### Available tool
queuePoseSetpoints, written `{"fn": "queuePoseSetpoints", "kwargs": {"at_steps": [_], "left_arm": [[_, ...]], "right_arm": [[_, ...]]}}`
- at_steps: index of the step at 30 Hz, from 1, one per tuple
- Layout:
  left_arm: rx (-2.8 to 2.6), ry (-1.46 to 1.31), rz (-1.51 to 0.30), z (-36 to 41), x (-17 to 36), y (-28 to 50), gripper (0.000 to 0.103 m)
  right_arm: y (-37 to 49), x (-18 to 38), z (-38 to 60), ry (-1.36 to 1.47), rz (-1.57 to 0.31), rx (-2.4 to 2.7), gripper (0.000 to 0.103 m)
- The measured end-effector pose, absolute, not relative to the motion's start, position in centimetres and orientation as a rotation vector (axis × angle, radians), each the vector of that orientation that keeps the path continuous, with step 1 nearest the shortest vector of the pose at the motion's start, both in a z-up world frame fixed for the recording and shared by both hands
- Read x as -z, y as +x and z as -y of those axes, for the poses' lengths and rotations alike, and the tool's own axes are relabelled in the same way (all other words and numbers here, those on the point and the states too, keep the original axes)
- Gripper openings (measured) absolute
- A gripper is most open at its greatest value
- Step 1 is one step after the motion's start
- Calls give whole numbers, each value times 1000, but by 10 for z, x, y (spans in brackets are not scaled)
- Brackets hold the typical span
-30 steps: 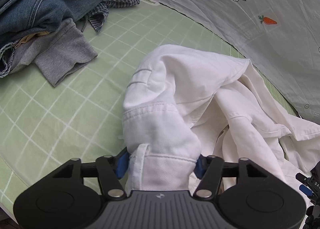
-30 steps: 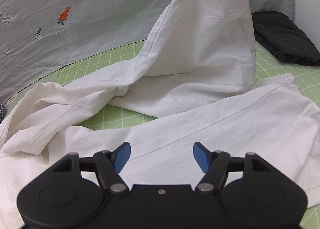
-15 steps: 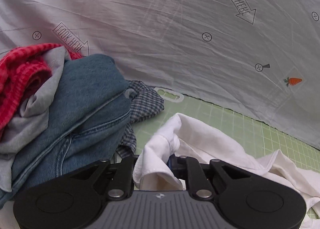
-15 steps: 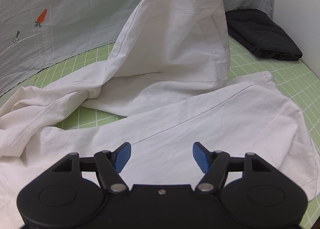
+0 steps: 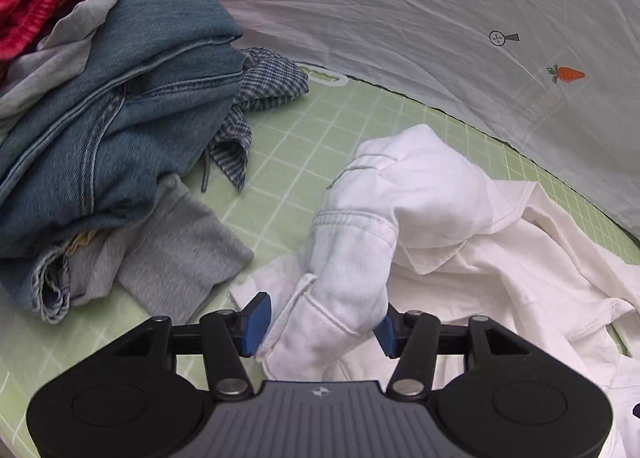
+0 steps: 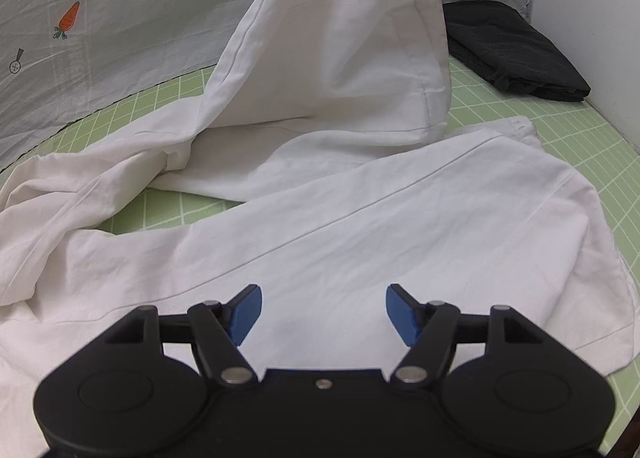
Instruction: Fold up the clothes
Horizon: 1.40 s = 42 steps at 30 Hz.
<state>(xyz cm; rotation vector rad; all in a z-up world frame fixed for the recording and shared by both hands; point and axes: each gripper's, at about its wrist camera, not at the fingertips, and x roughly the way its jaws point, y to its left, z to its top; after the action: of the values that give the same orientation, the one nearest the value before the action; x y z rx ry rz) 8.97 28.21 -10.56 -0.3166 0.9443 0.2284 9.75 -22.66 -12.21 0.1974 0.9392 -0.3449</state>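
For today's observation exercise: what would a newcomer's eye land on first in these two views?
The white trousers sprawl across the green grid mat, their waistband lying between the left gripper's parted fingers. At the far left sits a heap topped by blue jeans. A folded black garment lies far right.

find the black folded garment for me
In the right wrist view, the black garment lies far right on the green mat, behind the white trousers.
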Motion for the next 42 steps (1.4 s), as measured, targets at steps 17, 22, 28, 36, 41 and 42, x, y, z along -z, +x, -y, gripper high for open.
{"fn": "queuePoseSetpoints", "kwargs": {"at_steps": [17, 22, 28, 36, 41, 42], "left_arm": [[-157, -609, -1051, -274, 144, 10, 64], [-106, -609, -1105, -261, 154, 8, 65], [-72, -624, -1096, -266, 155, 6, 29], [-189, -474, -1031, -287, 128, 1, 19], [-380, -409, -963, -344, 108, -6, 19], [-403, -412, -956, -355, 106, -7, 19]], "right_arm": [[83, 127, 209, 120, -974, 186, 75], [80, 127, 215, 150, -966, 190, 77], [77, 127, 209, 151, -963, 183, 78], [65, 125, 191, 147, -954, 203, 79], [53, 131, 174, 130, -953, 223, 82], [51, 132, 170, 127, -953, 224, 83]]}}
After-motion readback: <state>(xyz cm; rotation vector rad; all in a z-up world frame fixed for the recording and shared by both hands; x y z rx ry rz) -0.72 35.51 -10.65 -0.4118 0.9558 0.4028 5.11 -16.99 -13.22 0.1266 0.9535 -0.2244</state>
